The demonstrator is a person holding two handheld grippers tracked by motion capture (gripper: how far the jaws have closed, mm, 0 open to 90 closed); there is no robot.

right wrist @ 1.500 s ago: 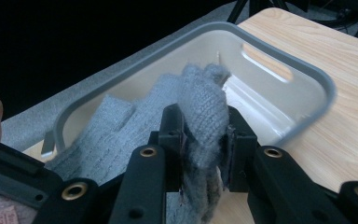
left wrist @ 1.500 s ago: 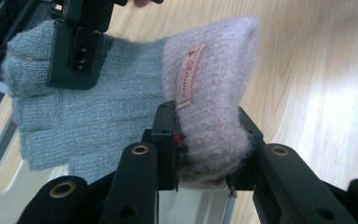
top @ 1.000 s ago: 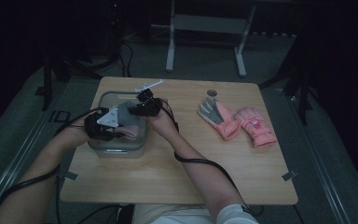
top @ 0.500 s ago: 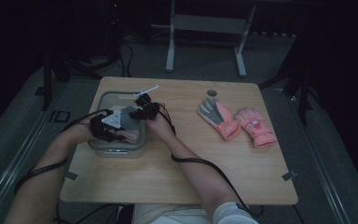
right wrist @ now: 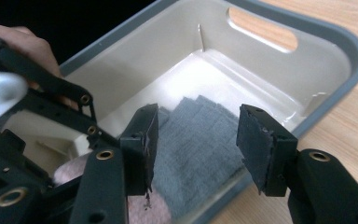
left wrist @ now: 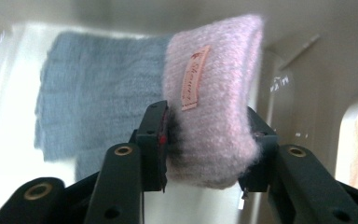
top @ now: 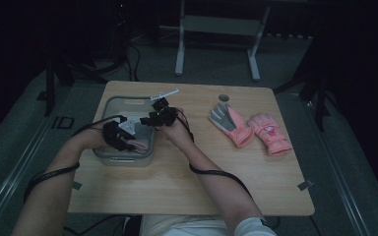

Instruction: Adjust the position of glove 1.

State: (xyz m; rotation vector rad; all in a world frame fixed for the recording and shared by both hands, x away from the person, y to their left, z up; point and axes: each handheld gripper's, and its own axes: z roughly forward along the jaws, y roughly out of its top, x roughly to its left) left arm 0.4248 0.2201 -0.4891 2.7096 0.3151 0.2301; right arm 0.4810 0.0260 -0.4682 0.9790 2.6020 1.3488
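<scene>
Left gripper (left wrist: 207,140): jaws just opening, fuzzy pink knit glove (left wrist: 214,107) between. Right gripper (right wrist: 196,140) opening, empty. One ribbed grey-blue knit glove (right wrist: 200,135) in smooth grey plastic bin (right wrist: 349,60).

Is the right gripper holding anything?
No, in the right gripper view the right gripper stands open over the grey cloth in the bin.

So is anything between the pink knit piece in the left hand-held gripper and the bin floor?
Partly: a grey-blue knit piece already lies on the floor of the bin, beside and behind the pink knit piece. Nothing else visible blocks it.
</scene>
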